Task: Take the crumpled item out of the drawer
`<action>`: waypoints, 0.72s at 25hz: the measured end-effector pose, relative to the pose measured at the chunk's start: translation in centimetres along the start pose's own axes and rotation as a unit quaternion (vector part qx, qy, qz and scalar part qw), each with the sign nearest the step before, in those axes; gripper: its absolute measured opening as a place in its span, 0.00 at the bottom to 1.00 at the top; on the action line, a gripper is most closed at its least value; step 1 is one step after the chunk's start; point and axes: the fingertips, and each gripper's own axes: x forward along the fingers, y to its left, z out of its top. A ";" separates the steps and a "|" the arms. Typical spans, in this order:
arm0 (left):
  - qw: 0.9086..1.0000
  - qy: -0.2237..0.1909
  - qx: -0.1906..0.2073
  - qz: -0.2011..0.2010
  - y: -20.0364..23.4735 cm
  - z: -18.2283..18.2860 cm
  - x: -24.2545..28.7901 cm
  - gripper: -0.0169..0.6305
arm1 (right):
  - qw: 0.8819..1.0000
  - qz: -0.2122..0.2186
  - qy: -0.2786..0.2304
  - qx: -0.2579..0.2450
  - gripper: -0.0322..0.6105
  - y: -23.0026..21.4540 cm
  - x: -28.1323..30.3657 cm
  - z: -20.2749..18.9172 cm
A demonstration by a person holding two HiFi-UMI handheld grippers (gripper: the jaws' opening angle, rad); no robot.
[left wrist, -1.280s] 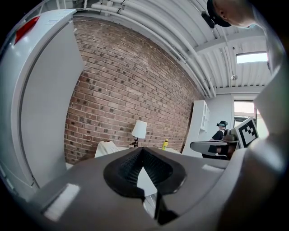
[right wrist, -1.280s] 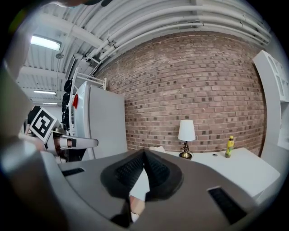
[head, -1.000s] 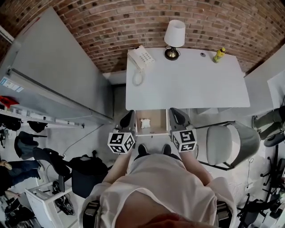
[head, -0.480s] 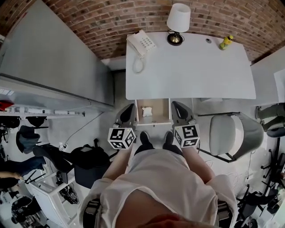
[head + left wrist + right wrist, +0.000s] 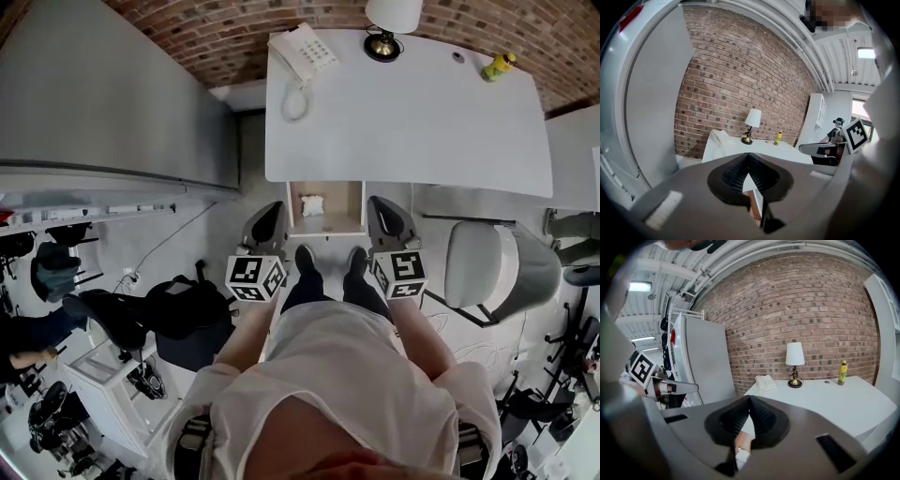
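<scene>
An open drawer (image 5: 341, 199) with a wooden inside sticks out from under the white table (image 5: 403, 122). A small white crumpled item (image 5: 312, 204) lies in its left half. My left gripper (image 5: 274, 210) hangs just left of the drawer and my right gripper (image 5: 378, 204) just right of it, both outside it. The left gripper (image 5: 748, 157) is shut and empty, with a strip of the drawer (image 5: 754, 206) showing below its tips. The right gripper (image 5: 749, 398) also looks shut and empty, and the crumpled item (image 5: 740, 456) shows below its tips.
On the table stand a white phone (image 5: 302, 49), a lamp (image 5: 389, 19) and a yellow bottle (image 5: 500, 66). A grey chair (image 5: 492, 272) is right of the drawer. A tall grey cabinet (image 5: 103, 103) fills the left. The person's shoes (image 5: 306, 259) are by the drawer front.
Both grippers have sunk together, staying on either side of the drawer. The table and drawer have slid up in the head view. Jaws are unchanged.
</scene>
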 end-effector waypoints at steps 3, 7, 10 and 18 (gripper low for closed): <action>1.000 0.003 -0.004 0.002 0.4 -0.8 0.1 0.04 | 1.000 0.004 0.007 0.005 0.06 0.2 0.4 -1.1; 1.000 0.012 -0.008 -0.003 0.7 -2.4 0.4 0.04 | 1.000 0.010 0.025 0.011 0.06 0.6 0.9 -3.4; 1.000 0.023 -0.013 -0.006 0.7 -3.7 0.7 0.04 | 0.999 0.012 0.042 0.018 0.06 0.8 1.2 -5.1; 0.998 0.062 -0.032 -0.003 1.1 -8.0 0.7 0.04 | 0.997 0.017 0.069 0.032 0.06 1.2 1.9 -8.8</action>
